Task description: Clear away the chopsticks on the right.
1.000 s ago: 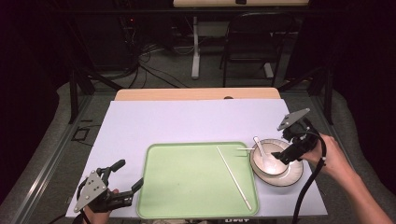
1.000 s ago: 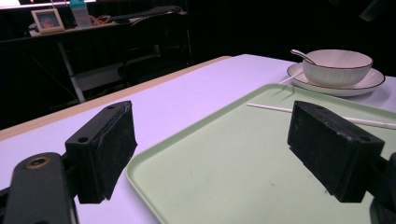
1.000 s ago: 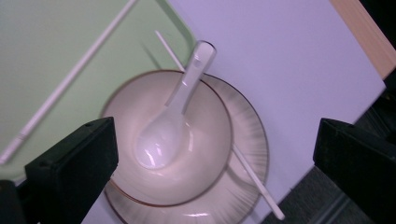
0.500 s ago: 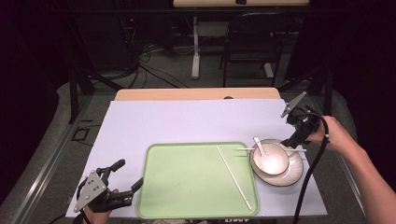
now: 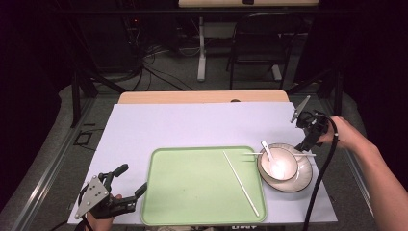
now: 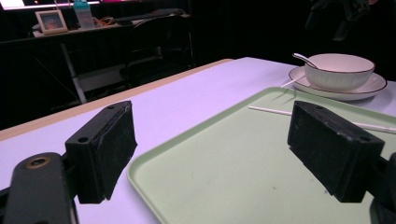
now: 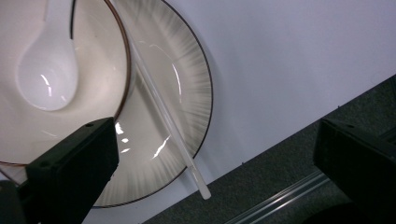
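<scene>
Hovering with jaws apart and empty, right gripper [image 5: 305, 143] sits above the plate [image 7: 187, 88] rim where one chopstick [image 7: 163, 114] lies beside the bowl [image 5: 277, 163], seemingly lined up for it; left gripper [image 5: 126, 185], jaws apart, idles at the tray [image 5: 192, 192] corner.

I see a pale green tray [image 5: 192, 187], white chopsticks [image 5: 240, 184], a white spoon [image 7: 46, 79] in a brown-rimmed white bowl [image 5: 277, 164], a grey-streaked plate [image 7: 187, 88], and a lavender table [image 5: 192, 127].
</scene>
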